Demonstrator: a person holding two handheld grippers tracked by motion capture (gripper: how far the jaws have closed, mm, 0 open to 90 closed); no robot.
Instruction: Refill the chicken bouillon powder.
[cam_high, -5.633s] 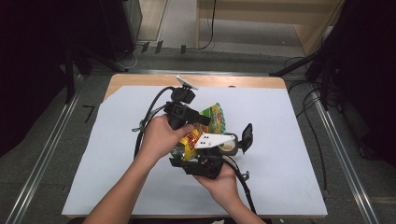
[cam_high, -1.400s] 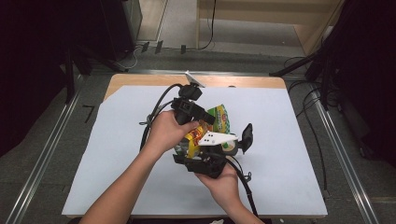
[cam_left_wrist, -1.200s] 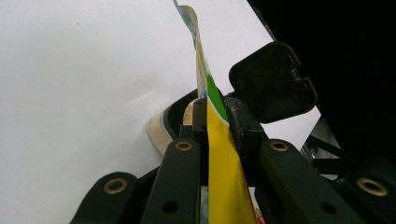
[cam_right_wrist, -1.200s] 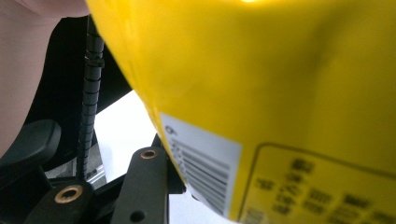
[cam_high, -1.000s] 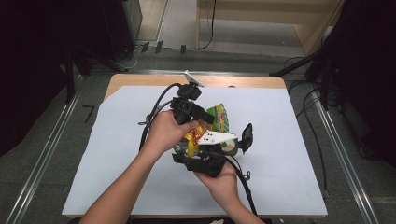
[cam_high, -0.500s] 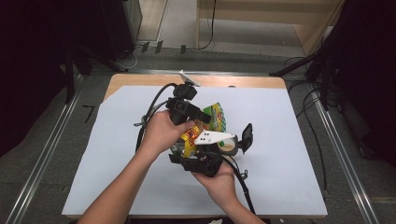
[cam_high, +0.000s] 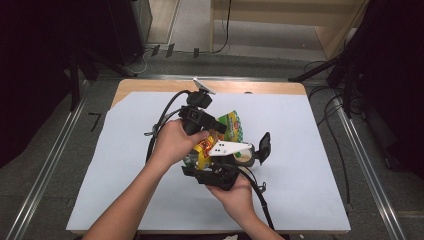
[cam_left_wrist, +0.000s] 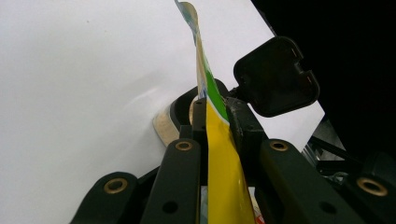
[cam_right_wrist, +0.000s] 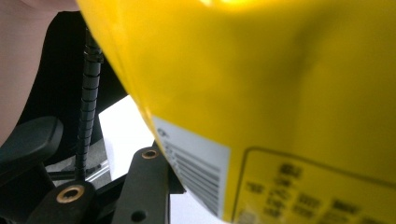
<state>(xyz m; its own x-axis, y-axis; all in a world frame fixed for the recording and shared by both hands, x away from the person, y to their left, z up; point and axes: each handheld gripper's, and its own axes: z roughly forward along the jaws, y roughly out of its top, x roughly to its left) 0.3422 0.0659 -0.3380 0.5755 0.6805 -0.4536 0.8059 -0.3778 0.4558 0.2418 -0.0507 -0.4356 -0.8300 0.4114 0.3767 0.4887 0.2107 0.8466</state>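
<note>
Left hand-held gripper (cam_left_wrist: 217, 109) clamps the yellow-green snack bag (cam_high: 225, 135) mid-desk (cam_high: 310, 200), right hand-held gripper (cam_high: 212, 172) grips its lower end at six o'clock, tape roll (cam_high: 243, 156) crowding at three o'clock.

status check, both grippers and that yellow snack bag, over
Left gripper shut on the edge of the yellow and green foil snack bag. Right gripper under the bag, grip unclear. Bag held above the white table cover. Nothing in the way.
</note>
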